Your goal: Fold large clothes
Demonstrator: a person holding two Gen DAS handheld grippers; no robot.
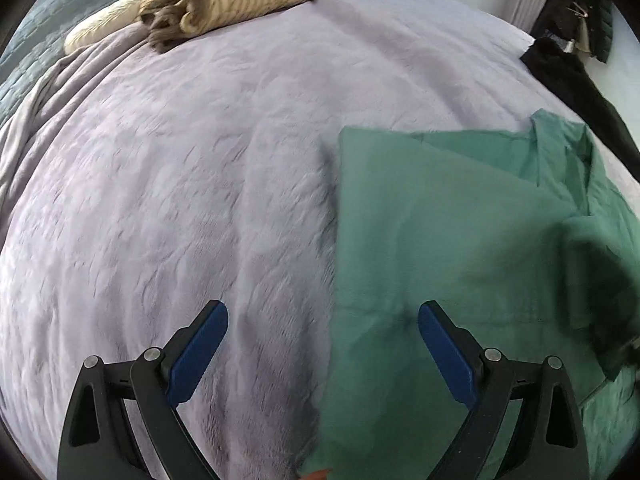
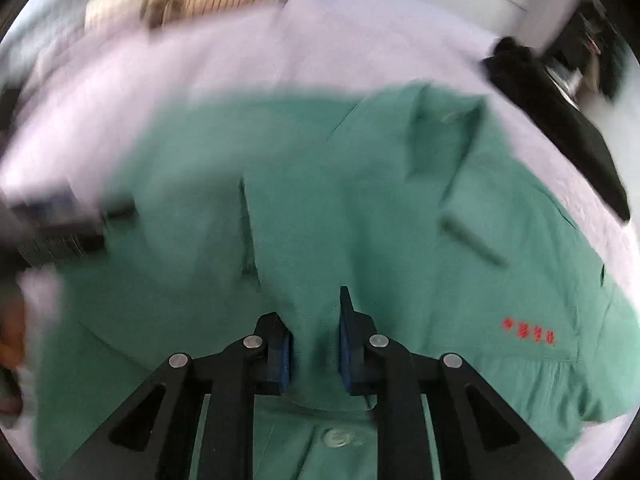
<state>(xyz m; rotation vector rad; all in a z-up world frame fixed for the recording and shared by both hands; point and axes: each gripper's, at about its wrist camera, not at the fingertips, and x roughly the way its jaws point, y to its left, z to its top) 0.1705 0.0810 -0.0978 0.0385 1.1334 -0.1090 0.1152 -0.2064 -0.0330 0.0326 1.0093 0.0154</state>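
Observation:
A large green shirt (image 1: pixel 460 240) lies on the lilac bedspread (image 1: pixel 200 160), partly folded, with a straight left edge and its collar at the far right. My left gripper (image 1: pixel 322 320) is open and empty, hovering over the shirt's left edge. In the right wrist view the shirt (image 2: pixel 360 200) fills the frame, with red embroidered lettering (image 2: pixel 528 330) and a button (image 2: pixel 336 438). My right gripper (image 2: pixel 316 344) is shut on a fold of the shirt's fabric. The left gripper shows blurred at the left edge (image 2: pixel 60 228).
A striped tan garment (image 1: pixel 224 0) and a cream pillow (image 1: pixel 100 28) lie at the far end of the bed. Dark clothes (image 1: pixel 572 72) hang off the bed's right edge. The right wrist view is motion-blurred.

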